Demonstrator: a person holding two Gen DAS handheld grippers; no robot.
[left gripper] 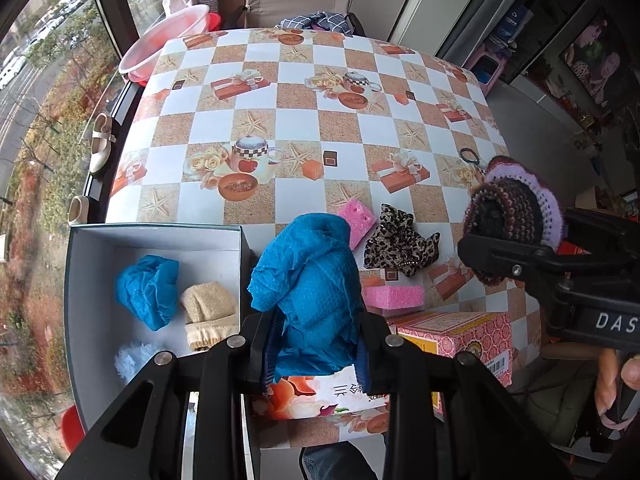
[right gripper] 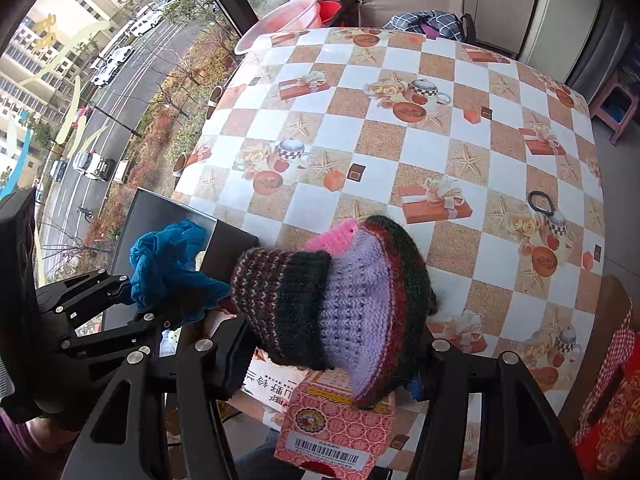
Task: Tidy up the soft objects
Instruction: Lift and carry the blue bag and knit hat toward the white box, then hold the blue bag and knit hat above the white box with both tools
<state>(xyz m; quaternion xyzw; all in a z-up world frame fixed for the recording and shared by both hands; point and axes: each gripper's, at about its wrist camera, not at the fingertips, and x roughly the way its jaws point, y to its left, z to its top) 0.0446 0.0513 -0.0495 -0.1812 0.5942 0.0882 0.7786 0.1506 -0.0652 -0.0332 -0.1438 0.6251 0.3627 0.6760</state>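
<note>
Left gripper (left gripper: pixel 316 340): closing on a blue cloth (left gripper: pixel 308 280), which is bulging up out of the jaws and hanging just beside the right wall of the open box (left gripper: pixel 160 232).
Right gripper (right gripper: pixel 332 356): clamping a knitted hat (right gripper: pixel 340 300) of purple, dark green and maroon yarn, and holding it in the air well right of the open box.
Open box contents: a second blue cloth (left gripper: pixel 146 290), a beige folded sock (left gripper: pixel 208 306) and a pale blue fluffy item (left gripper: pixel 130 360) are lying inside.
Still on the table (left gripper: pixel 280 120), right of the open box: two pink sponges (left gripper: pixel 394 296), a leopard scrunchie (left gripper: pixel 400 242), and further off a black hair tie (left gripper: pixel 470 156).
Pink carton (left gripper: pixel 460 340): sitting at the near table edge, right of the open box, under both tools.
Risk, blue cloth: loose folds are likely catching the box wall and draping outside instead of dropping in.
Risk, hat: only part of it is pinched, so the yarn may be slipping free in transit.
Risk, tools: both are heading for the open box, so crowding or knocking the wall looks possible.
</note>
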